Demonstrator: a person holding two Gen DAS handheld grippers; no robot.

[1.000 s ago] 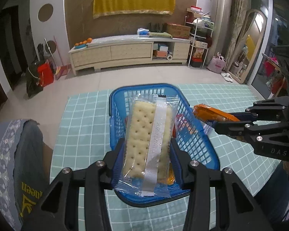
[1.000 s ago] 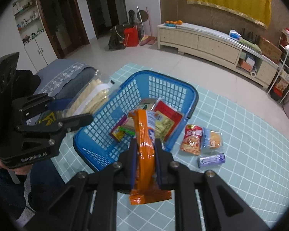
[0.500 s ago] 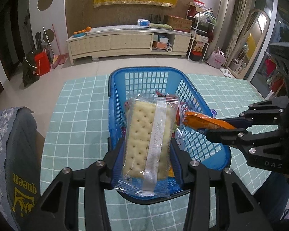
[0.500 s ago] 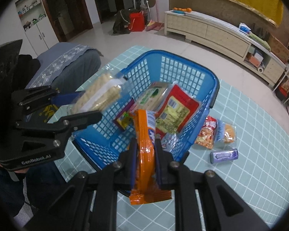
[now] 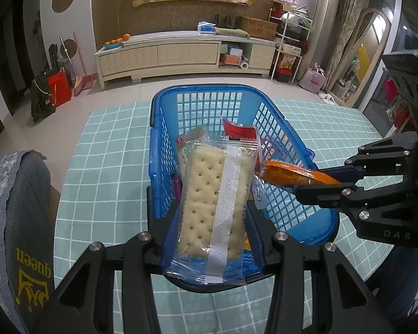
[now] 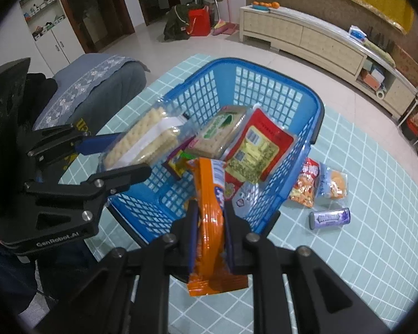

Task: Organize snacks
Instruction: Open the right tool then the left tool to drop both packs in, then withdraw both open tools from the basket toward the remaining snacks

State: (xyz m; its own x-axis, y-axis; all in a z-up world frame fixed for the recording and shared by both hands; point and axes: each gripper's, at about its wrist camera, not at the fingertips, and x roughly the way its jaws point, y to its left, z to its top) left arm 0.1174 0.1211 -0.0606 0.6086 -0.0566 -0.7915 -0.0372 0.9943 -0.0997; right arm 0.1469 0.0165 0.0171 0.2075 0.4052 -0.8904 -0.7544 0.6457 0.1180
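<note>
We're bringing both tools in over the blue plastic mesh basket [image 5: 289, 150] now: left tool [image 5: 213, 222] clamping the clear-wrapped cracker pack [image 5: 214, 197], right tool [image 6: 210, 220] clamping the orange foil snack packet [image 6: 209, 222]; drops look next.

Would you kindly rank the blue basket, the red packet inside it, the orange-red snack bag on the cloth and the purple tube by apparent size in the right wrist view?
1. blue basket
2. red packet
3. orange-red snack bag
4. purple tube

All four lie at roughly similar distances, so nearness hardly affects the order; the bag and tube are closest in size.

Home living room, long TV cabinet [image 5: 181, 55], floor mirror [image 5: 359, 55], broom [image 5: 78, 64]
</note>
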